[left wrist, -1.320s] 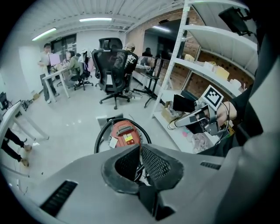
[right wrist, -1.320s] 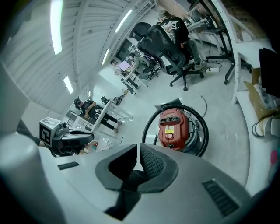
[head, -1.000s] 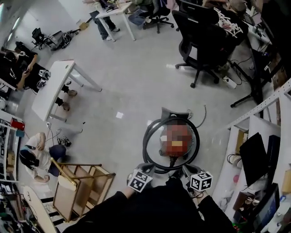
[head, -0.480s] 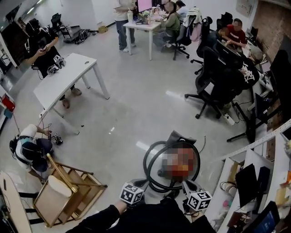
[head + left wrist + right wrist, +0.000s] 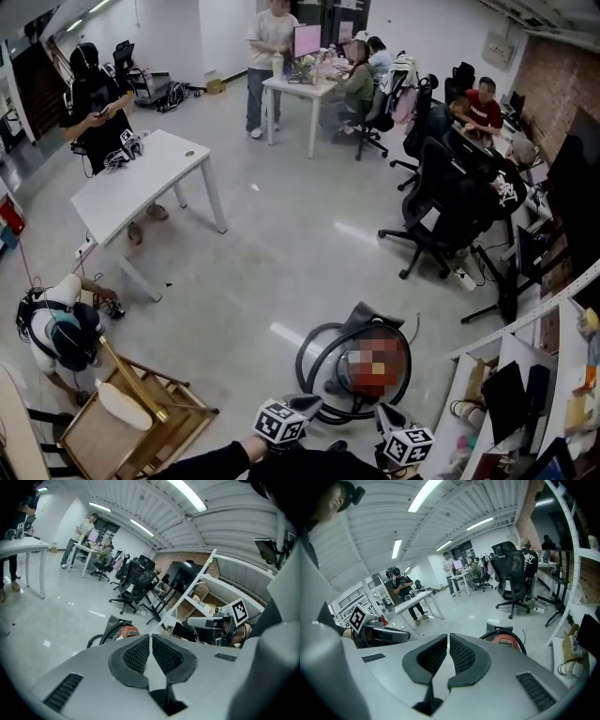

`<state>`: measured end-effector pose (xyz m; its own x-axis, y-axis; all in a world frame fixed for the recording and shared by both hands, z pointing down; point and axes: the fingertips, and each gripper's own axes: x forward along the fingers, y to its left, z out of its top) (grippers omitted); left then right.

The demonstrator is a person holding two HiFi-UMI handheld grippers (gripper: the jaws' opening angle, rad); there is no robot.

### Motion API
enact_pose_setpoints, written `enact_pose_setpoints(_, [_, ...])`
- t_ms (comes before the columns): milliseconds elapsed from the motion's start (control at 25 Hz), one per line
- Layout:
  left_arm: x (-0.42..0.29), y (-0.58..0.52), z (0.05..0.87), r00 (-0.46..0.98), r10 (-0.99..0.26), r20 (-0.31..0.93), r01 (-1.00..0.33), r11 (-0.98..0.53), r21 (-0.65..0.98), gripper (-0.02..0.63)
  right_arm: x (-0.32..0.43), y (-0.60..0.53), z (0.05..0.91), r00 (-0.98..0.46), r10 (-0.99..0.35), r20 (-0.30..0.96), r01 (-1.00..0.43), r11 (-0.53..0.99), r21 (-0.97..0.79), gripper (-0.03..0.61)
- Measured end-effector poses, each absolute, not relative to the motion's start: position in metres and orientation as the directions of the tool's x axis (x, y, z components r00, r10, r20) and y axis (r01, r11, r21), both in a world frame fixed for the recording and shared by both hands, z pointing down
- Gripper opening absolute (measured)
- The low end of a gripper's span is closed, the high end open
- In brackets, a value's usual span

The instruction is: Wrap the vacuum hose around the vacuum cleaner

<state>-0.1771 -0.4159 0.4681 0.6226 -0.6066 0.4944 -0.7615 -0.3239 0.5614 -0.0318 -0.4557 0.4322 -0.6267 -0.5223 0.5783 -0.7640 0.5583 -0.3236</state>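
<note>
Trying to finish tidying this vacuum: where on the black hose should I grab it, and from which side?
Probably the left arc of the hose, where it bows away from the vacuum cleaner and bare floor shows inside the loop. Come from above with the left tongs, nearest that side, straddling the round tube crosswise. They are shut now, so open them first.

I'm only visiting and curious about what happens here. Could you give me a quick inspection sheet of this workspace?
Surface: glossy grey floor.
Job's things: red vacuum cleaner on the floor, black hose looped around it.
Clutter: wooden frame, tilted, at the left.
Grippers: left gripper and right gripper both shut, empty, apart from the hose.
Cables: thin cord beside the vacuum cleaner.
Surroundings: white table, office chairs, people at desks, shelving at the right.
</note>
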Motion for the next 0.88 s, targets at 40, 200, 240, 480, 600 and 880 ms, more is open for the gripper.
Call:
enact_pose_setpoints(40, [-0.175,-0.417,0.465,0.623,-0.612,0.487,-0.76,-0.326,0.563,0.037,-0.03,-0.455,0.432,-0.619,-0.525,0.584,-0.769,0.554,-0.319,0.027])
enact_pose_setpoints(200, [-0.165,-0.415,0.458,0.613,-0.623,0.485,-0.768,-0.327,0.551,0.037,-0.029,-0.453,0.424,-0.629,-0.534,0.565,-0.76,0.575,-0.303,0.021])
enact_pose_setpoints(240, [-0.162,-0.412,0.457,0.611,-0.624,0.487,-0.77,-0.328,0.547,0.037,-0.03,-0.452,0.42,-0.638,-0.536,0.553,-0.753,0.587,-0.298,0.02])
enact_pose_setpoints(480, [-0.147,-0.399,0.456,0.564,-0.631,0.532,-0.811,-0.302,0.501,0.037,-0.015,-0.44,0.425,-0.675,-0.541,0.502,-0.724,0.615,-0.311,0.017])
enact_pose_setpoints(600, [-0.14,-0.392,0.453,0.535,-0.638,0.554,-0.831,-0.279,0.481,0.037,-0.006,-0.435,0.424,-0.693,-0.54,0.477,-0.713,0.611,-0.345,0.017])
enact_pose_setpoints(880, [-0.17,-0.361,0.429,0.435,-0.722,0.539,-0.875,-0.197,0.443,0.037,-0.038,-0.425,0.413,-0.769,-0.492,0.41,-0.63,0.694,-0.349,0.017])
